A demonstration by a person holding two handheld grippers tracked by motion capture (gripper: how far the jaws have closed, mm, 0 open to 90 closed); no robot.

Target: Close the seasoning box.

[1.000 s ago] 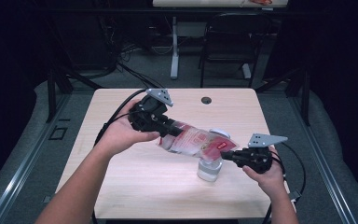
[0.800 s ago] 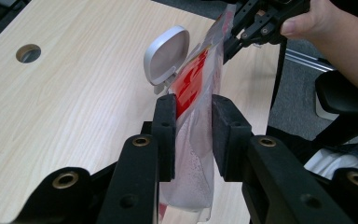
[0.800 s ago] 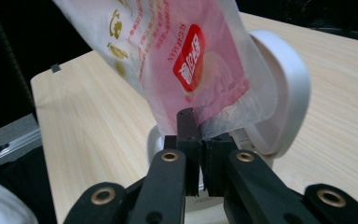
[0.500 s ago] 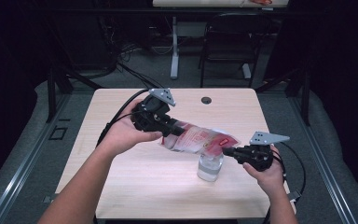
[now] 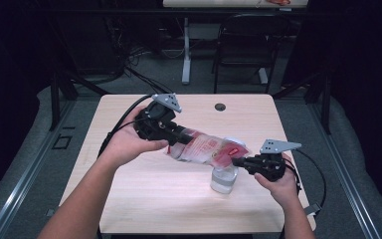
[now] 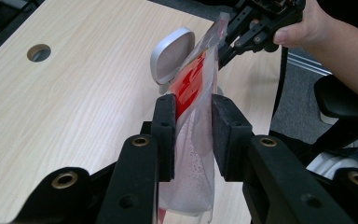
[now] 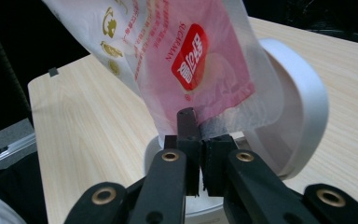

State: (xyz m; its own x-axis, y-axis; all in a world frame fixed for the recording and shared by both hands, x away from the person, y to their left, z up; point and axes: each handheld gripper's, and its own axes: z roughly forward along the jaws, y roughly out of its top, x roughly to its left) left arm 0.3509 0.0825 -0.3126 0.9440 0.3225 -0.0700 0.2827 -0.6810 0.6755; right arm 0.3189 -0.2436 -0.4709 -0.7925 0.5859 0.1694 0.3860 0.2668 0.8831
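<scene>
Since a second ago my right gripper (image 5: 239,161) has slid a little toward four o'clock on the table (image 5: 129,199), stretching the pouch (image 5: 206,149) flatter above the jar (image 5: 224,180), while my left has held its place. From the left: my left gripper (image 5: 178,137) clamps the pouch's clear bottom end, its jaws held partly apart by the bag's bulk, pads (image 6: 164,122) pressed on both faces. The pouch spans the table's middle, sloping down toward three o'clock. At its far end my right gripper pinches the top edge with jaws almost fully closed on the thin film, just over the jar's hinged lid (image 7: 303,107), which stands open. I judge I am mid-pour, or about to be; whether the pouch mouth is already open I can't quite tell. Next I'd need to raise the left end and keep the mouth centred over the jar, since a slip spills onto the wood.
</scene>
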